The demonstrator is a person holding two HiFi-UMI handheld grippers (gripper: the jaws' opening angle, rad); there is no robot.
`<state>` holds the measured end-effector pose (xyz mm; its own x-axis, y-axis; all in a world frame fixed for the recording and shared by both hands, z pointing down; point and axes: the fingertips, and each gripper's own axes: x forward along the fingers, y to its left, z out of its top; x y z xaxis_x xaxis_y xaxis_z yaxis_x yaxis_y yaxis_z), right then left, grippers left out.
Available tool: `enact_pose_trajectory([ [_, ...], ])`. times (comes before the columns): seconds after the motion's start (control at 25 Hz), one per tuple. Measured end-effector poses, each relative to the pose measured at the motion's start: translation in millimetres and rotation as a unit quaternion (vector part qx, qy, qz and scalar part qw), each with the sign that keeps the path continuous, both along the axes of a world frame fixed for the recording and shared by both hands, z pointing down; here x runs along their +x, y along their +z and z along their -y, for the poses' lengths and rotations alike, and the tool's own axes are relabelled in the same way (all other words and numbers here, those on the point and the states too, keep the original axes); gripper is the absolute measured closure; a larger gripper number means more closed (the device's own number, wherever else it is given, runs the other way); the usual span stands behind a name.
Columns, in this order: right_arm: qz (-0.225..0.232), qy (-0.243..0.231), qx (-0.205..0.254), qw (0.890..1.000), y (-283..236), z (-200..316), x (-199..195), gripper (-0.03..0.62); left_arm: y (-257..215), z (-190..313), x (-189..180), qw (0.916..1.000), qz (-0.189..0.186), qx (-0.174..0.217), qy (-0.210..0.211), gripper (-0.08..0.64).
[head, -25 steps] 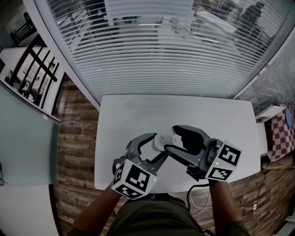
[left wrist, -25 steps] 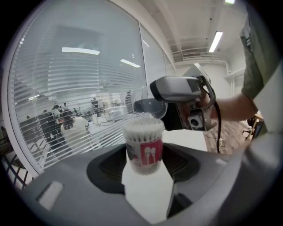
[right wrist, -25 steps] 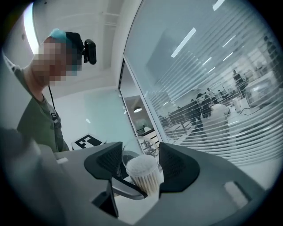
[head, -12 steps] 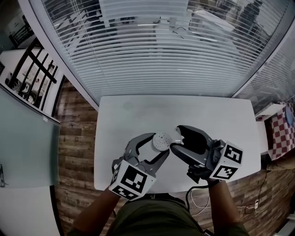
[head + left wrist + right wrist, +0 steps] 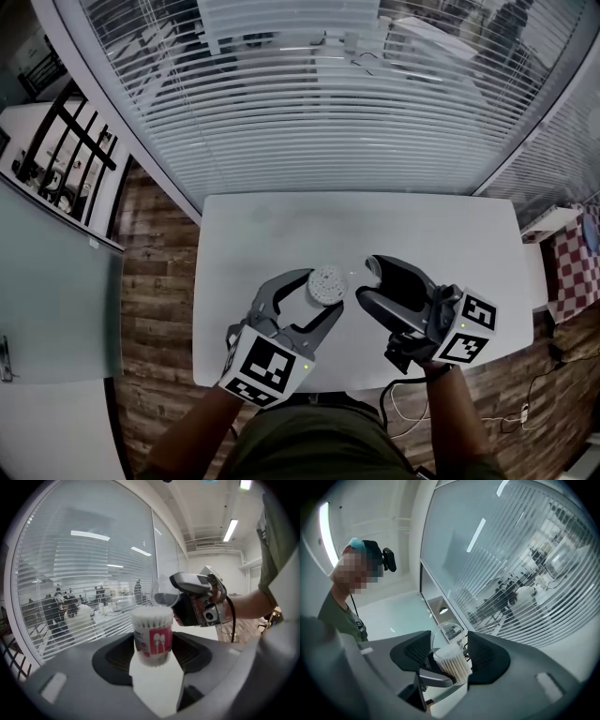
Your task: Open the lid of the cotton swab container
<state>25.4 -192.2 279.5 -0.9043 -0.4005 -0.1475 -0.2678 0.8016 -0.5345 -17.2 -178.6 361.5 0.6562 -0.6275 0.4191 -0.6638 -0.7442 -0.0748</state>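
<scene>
A cotton swab container [image 5: 327, 284] with a red and white label stands between the jaws of my left gripper [image 5: 325, 292], which is shut on it. In the left gripper view the container [image 5: 152, 637] has its swab tips bare. Its clear round lid [image 5: 165, 594] hangs just above and behind it, at the tips of my right gripper [image 5: 366, 281]. In the right gripper view the lid [image 5: 449, 632] sits between the pads of that gripper [image 5: 449, 640], whose jaws are closing on it. The container [image 5: 452, 665] shows beyond it.
Both grippers work over the near half of a white table [image 5: 281, 225]. A window with slatted blinds [image 5: 300, 94] runs along its far edge. Wooden floor [image 5: 155, 281] lies left of the table. A person's forearms reach in from below.
My right gripper has drawn back to the right, away from the container's top, taking the clear lid with it. The left gripper and the container have barely moved.
</scene>
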Motion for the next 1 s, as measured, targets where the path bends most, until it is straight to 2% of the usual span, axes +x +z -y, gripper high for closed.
enact_pose_trajectory([
  [0.6, 0.014, 0.023, -0.029, 0.999, 13.0, 0.7, 13.8, 0.413, -8.6, 4.1, -0.8, 0.9993, -0.033, 0.014, -0.005, 0.304],
  [1.0, 0.013, 0.028, -0.044, 0.999, 20.8, -1.3, 14.8, 0.413, -13.8, 4.3, -2.6, 0.9992, -0.034, 0.021, -0.003, 0.304],
])
